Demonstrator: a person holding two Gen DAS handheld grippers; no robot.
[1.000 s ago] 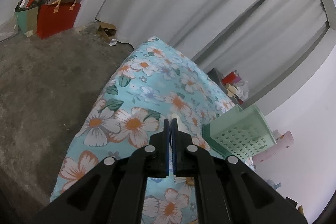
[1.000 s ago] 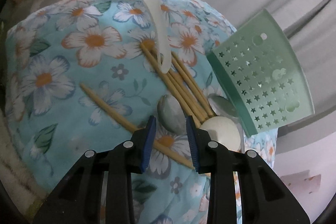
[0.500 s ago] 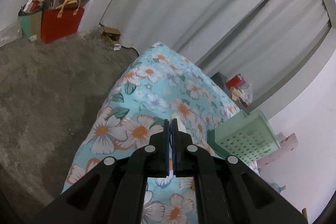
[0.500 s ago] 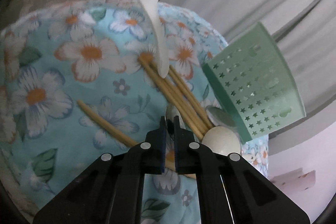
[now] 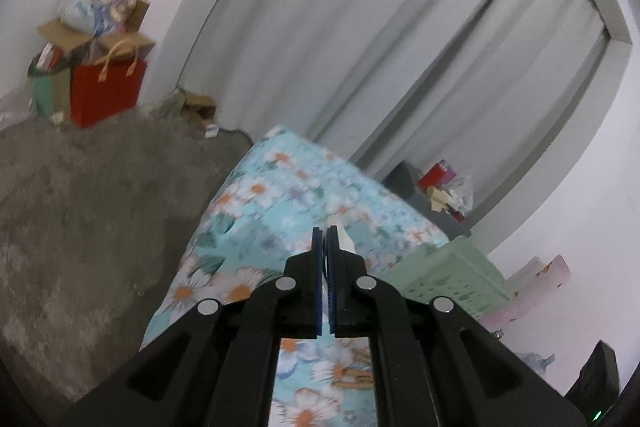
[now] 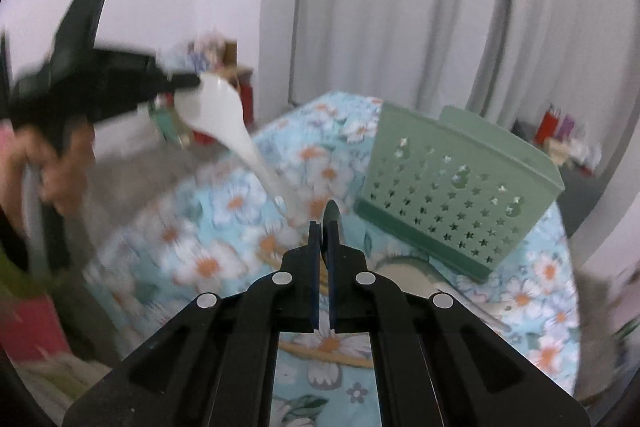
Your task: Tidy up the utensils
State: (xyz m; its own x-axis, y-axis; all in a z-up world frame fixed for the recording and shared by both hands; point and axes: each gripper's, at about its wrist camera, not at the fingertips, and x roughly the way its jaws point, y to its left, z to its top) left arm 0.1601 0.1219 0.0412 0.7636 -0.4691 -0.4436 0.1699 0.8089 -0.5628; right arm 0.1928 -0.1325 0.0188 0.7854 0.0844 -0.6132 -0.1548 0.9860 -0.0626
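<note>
Curtain: pale grey pleated fabric curtain (image 5: 400, 39) hangs behind everything, filling most of the far wall in both views.
Floor: rough grey concrete floor (image 5: 88, 211) lies to the left of the counter; a red paper bag with tan handles (image 5: 108, 87) stands on it against the wall.
Counter: the counter (image 6: 224, 227) is draped in a light blue cloth printed with white and orange flowers.
Basket: a mint-green plastic basket with star-shaped cut-outs (image 6: 456, 199) stands upright on the far right part of the counter.
Left tool: the black left tool (image 6: 188, 83) is pressed together on the bowl end of a white plastic ladle-shaped spoon (image 6: 228, 123), which hangs slanting down over the counter (its handle tip is near the right tool's tips in the right wrist view); a person's hand (image 6: 60, 163) holds this tool.
Right tool: the black right tool with blue pads (image 6: 323, 231) has just been closing and now pinches a dark metal spoon (image 6: 332, 217), whose tip sticks up past the fingertips, in front of the basket's lower left corner.
Loose utensils: wooden chopsticks (image 6: 340, 357) lie on the cloth beneath the right tool; another metal spoon (image 6: 472, 311) rests on the cloth just beside the basket's base (blurred).
</note>
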